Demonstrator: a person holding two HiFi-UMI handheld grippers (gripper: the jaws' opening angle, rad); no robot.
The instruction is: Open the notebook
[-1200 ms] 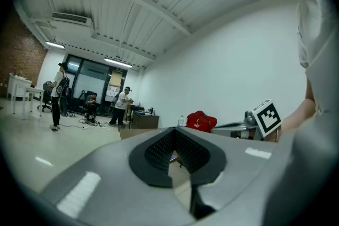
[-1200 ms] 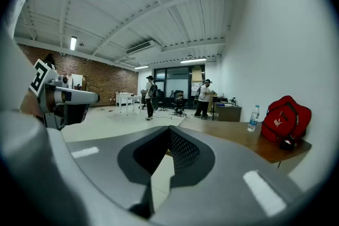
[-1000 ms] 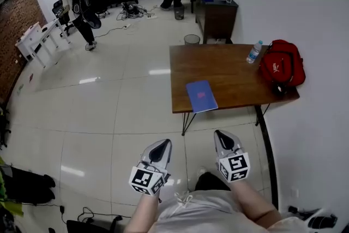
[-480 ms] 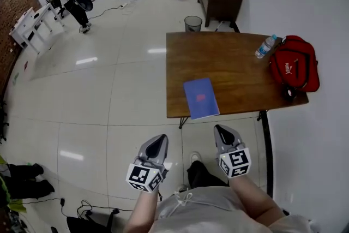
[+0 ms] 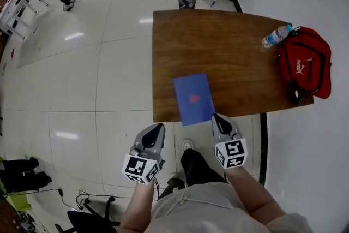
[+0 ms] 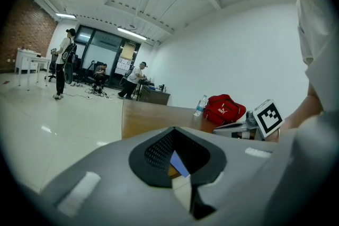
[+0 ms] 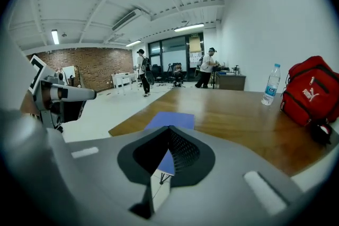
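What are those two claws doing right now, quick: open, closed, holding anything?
Left gripper: closed, holding nothing.
Right gripper: closed, holding nothing; the notebook is not gripped.

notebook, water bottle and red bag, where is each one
notebook (image 5: 193, 99): head view, middle of its blue cover
water bottle (image 5: 275, 37): head view, middle of its clear body
red bag (image 5: 310, 58): head view, red top panel

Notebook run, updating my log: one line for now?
notebook closed at table edge | left tongs shut, empty | right tongs shut, empty
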